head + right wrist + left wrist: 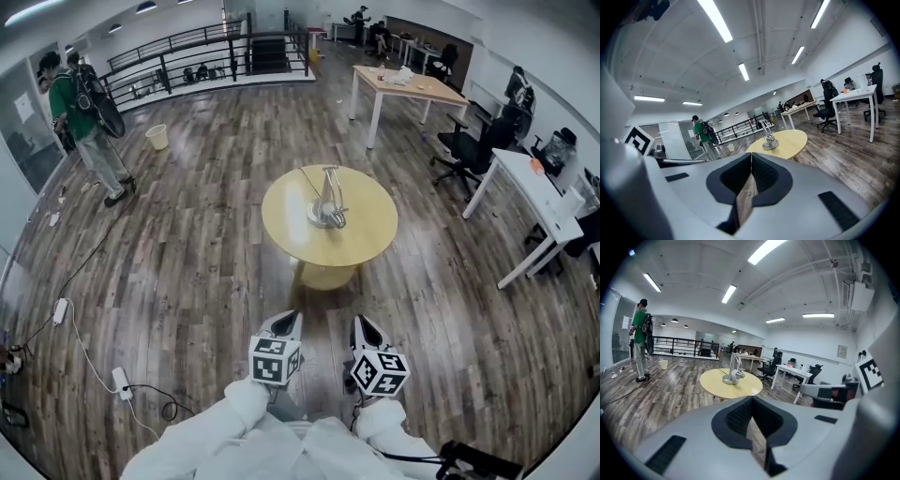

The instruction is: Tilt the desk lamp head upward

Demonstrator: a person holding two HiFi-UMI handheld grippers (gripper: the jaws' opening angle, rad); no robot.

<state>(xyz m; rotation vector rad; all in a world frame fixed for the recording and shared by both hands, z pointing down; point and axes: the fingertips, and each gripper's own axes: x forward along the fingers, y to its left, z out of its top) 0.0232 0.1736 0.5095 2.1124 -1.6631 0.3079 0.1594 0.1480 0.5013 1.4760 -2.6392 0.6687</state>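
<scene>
Lamp (327, 200) stands on the tabletop (373, 246), well ahead of us. Left hand-held gripper (286, 323) and right hand-held gripper (364, 326) are both clenched, empty. We judge it metal, slick, stiff-hinged: pin the base, lift at the head.

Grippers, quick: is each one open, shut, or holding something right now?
Left gripper: closed, holding nothing.
Right gripper: closed, holding nothing.
</scene>
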